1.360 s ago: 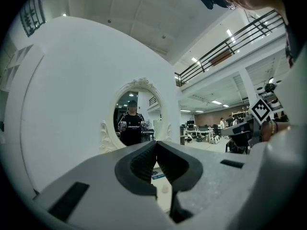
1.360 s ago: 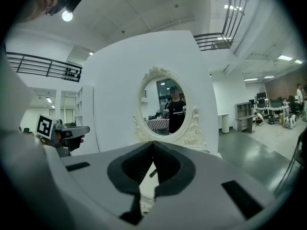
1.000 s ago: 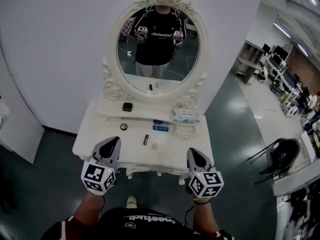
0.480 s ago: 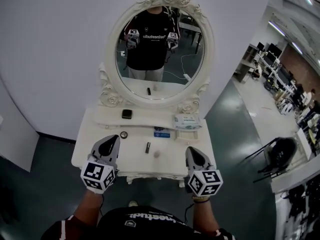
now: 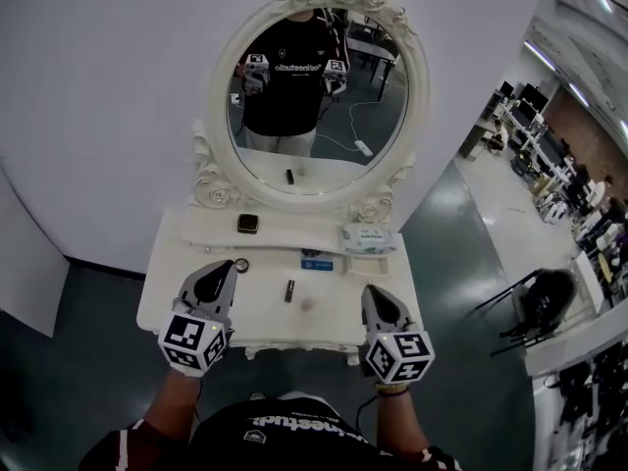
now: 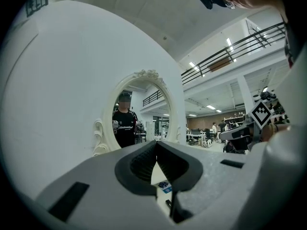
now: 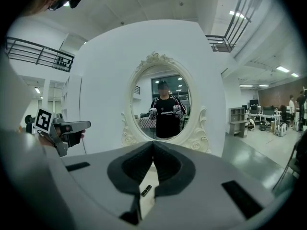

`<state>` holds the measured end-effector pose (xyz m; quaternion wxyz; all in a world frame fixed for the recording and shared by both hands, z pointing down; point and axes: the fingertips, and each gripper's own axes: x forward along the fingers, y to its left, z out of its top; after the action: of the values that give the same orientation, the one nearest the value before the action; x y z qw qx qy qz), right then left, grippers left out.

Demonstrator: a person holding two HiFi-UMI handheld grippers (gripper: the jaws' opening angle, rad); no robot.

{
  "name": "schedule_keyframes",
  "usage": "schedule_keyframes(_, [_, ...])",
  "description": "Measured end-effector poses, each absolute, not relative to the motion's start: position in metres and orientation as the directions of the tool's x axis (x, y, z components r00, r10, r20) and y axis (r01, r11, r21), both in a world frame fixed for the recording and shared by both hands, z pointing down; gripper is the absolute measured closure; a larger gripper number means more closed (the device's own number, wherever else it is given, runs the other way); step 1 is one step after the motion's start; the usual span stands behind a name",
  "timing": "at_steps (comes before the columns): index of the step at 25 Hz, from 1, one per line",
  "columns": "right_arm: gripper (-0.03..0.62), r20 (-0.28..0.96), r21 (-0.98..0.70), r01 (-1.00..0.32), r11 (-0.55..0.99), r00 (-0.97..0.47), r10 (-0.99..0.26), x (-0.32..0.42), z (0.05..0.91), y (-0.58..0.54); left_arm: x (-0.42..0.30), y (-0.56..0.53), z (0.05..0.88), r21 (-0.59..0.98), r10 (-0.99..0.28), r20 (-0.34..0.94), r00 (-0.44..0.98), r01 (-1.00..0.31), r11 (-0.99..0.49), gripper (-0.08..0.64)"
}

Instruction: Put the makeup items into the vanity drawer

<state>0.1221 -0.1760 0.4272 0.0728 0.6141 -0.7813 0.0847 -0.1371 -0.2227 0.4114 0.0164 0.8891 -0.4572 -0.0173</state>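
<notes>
On the white vanity top (image 5: 260, 307) lie a dark lipstick tube (image 5: 289, 290), a small pale round item (image 5: 308, 304) and a round compact (image 5: 241, 264). A dark square compact (image 5: 247, 224) sits on the raised shelf. My left gripper (image 5: 226, 267) hovers shut and empty over the top's left part, just short of the round compact. My right gripper (image 5: 370, 291) hovers shut and empty over the right front corner. In the right gripper view, the lipstick tube (image 7: 146, 190) shows below the closed jaws. The drawer is hidden under the front edge.
A small blue box (image 5: 316, 260) and a tissue pack (image 5: 367, 238) rest at the back right of the top. The oval mirror (image 5: 309, 96) stands behind and reflects the person with both grippers. Grey floor and a black chair (image 5: 545, 297) lie to the right.
Both grippers and the head have moved a little closer to the vanity. Both grippers stay shut and empty; the items on the top have not moved.
</notes>
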Motion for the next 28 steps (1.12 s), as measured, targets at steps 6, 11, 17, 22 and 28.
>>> schedule_keyframes(6, [0.589, 0.207, -0.043, -0.969, 0.245, -0.248, -0.946, 0.123, 0.426, -0.184, -0.135, -0.227, 0.415, 0.056, -0.817, -0.008, 0.577, -0.815, -0.576, 0.554])
schedule_keyframes(11, [0.577, 0.201, -0.048, -0.962, 0.269, -0.273, -0.941, 0.125, 0.429, -0.193, -0.130, -0.234, 0.413, 0.053, -0.821, -0.013, 0.571, -0.820, -0.571, 0.555])
schedule_keyframes(17, [0.421, 0.209, -0.057, -0.960, 0.276, -0.281, -0.936, 0.129, 0.440, -0.205, -0.131, -0.239, 0.416, 0.029, -0.833, -0.007, 0.554, -0.832, -0.554, 0.555])
schedule_keyframes(22, [0.367, 0.233, -0.071, -0.958, 0.277, -0.285, -0.930, 0.130, 0.454, -0.211, -0.132, -0.237, 0.417, 0.014, -0.835, 0.000, 0.551, -0.835, -0.551, 0.554])
schedule_keyframes(28, [0.373, 0.290, -0.079, -0.949, 0.306, -0.315, -0.904, 0.122, 0.480, -0.225, -0.130, -0.240, 0.413, 0.008, -0.829, -0.001, 0.560, -0.829, -0.560, 0.555])
